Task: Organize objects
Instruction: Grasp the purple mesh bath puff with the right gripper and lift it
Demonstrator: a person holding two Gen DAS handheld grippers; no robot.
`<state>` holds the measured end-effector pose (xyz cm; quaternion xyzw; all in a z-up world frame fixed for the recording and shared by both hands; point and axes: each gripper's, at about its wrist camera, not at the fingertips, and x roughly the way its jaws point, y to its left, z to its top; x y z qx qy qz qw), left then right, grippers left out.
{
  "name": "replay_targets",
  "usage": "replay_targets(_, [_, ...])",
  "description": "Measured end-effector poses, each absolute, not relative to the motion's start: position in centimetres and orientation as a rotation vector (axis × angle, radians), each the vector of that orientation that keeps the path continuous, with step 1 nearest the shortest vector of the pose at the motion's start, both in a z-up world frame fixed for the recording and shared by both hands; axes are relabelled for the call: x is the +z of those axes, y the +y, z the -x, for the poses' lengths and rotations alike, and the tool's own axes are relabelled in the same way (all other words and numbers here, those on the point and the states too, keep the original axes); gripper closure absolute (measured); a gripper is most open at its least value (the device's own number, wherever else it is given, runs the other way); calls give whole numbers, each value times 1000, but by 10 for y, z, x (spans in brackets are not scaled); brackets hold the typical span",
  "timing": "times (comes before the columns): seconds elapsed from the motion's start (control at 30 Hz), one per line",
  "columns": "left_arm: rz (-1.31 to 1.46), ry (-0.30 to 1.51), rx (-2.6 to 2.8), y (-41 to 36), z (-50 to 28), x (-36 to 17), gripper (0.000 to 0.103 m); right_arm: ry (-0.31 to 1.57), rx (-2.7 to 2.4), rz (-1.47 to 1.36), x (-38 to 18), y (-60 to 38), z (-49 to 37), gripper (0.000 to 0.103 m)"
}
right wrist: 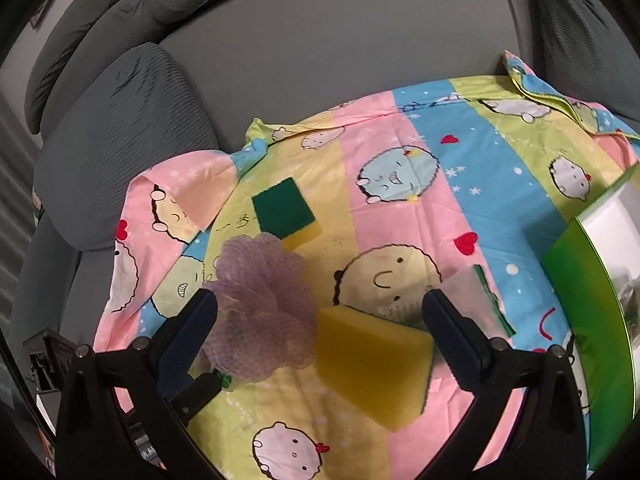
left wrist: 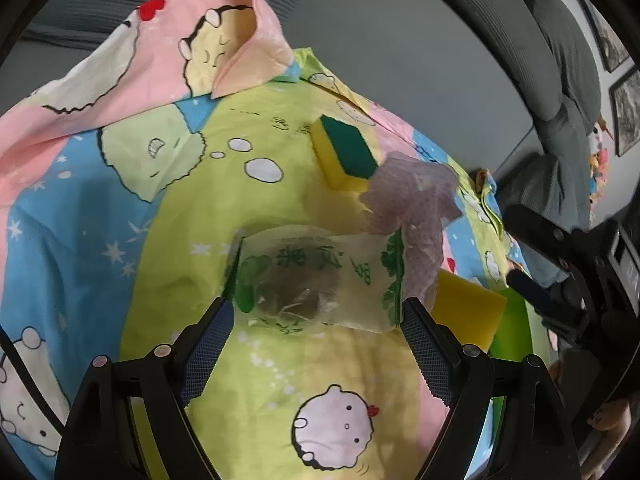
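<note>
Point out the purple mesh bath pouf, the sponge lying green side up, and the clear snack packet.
Purple mesh bath pouf (right wrist: 260,304), right wrist view, middle of its ruffles.
Sponge lying green side up (right wrist: 282,208), right wrist view, green scouring face.
Clear snack packet (left wrist: 316,280), left wrist view, centre of wrapper.

Green printed characters, apparently Chinese, are seen on the clear plastic packet (left wrist: 320,284), at about six o'clock from the purple mesh puff (left wrist: 412,200); upside down and blurred, they cannot be read. No other text is legible.
</note>
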<state>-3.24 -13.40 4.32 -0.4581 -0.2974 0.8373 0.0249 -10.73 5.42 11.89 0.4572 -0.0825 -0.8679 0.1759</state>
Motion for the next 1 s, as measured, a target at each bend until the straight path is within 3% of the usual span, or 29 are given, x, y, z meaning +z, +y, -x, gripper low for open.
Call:
replay_targets(0.3, [1440,-871,2592,-128,36,41,18,-156,-2335,-1349,95,5,120,2])
replay_targets(0.43, [1440,-859,2591,-125,38,40,18,-66,-2330,-1399,78,-5,125,21])
replay_targets(0.47, [1440,-851,2597,-124,39,40,18,-28,-2351,-1377,78,-5,123,30])
replay_targets(0.57, [1406,-832,2609,-119,38,44,18,-95,-2292,-1374,75,4,123,77])
replay_targets(0.83, [1215,-755,2590,-99,27,66,18,-297,-2218,-1350,79,35,110,85])
replay_targets(0.9, [1178,-757,2540,-93,23,70,29,-327,-2196,-1326,86,41,103,85])
replay_targets(1.0, [1086,-755,2447,-82,14,79,34,-347,-2188,-1268,97,52,88,85])
